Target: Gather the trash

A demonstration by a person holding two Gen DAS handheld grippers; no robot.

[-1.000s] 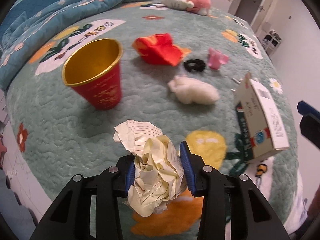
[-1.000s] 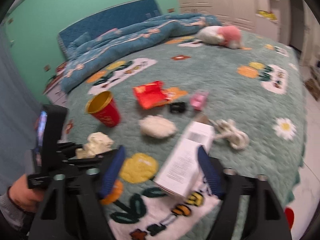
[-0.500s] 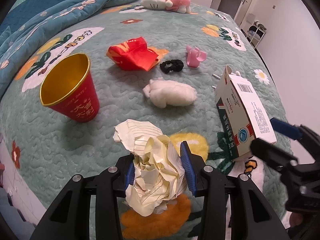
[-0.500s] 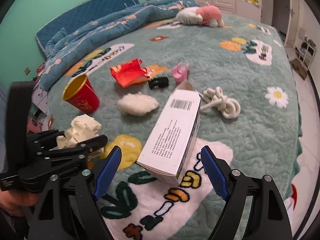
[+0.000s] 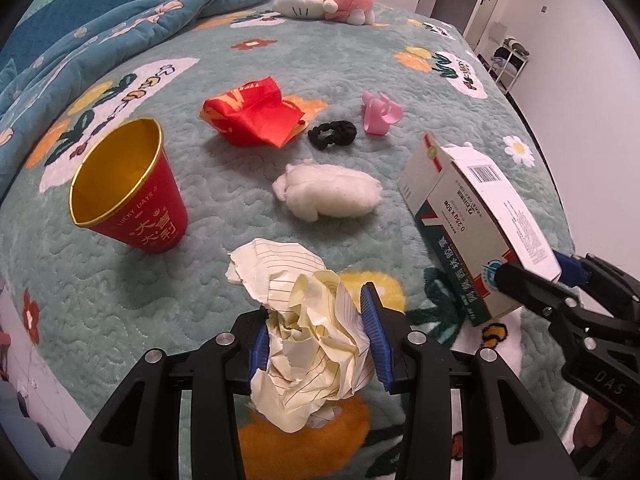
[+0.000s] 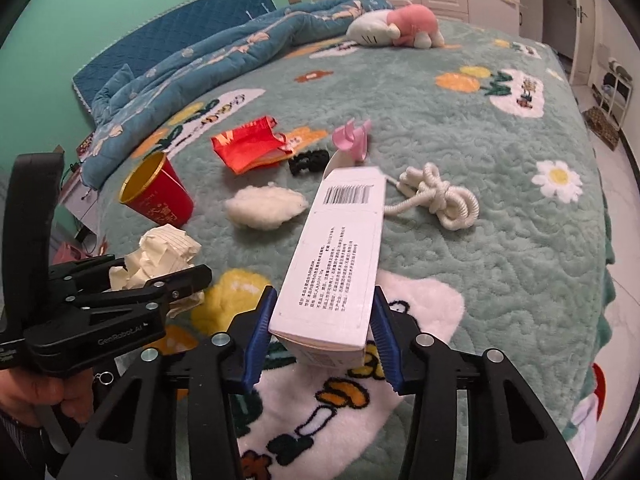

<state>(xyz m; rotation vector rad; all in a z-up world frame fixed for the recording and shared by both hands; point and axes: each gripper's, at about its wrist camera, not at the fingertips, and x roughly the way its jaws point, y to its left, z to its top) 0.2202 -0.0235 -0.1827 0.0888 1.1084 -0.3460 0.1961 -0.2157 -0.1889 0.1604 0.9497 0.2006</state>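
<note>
**Inspector:** Report your claws and the trash.

**Operator:** My left gripper (image 5: 316, 334) is clamped on the crumpled lined paper (image 5: 308, 332), both blue pads pressed into it, held above the bedspread (image 5: 208, 280) just in front of the red cup (image 5: 128, 196). My right gripper (image 6: 320, 330) is closing its jaws around the white medicine box (image 6: 340, 256). The pads sit at the sides of the box's near end, and I cannot tell whether they are pressing on it.

**Inspector:** Containers?

**Operator:** The red cup stands tilted on the bedspread, its gold inside showing nothing in it. The box, to the right of the cup, has its far flap open; its inside is not visible.

**Inspector:** Other items?

**Operator:** Right of the cup lies a white cotton wad (image 5: 328, 196). Beyond the cup, a red wrapper (image 5: 252, 114), a black hair tie (image 5: 332, 134) and a pink clip (image 5: 380, 114). A white cord (image 6: 440, 196) lies on the far side of the box from the cup.

**Inspector:** Anything obscured?

**Operator:** The hand (image 6: 40, 396) holding the left gripper is cut off at the frame edge. The box's underside is hidden.
</note>
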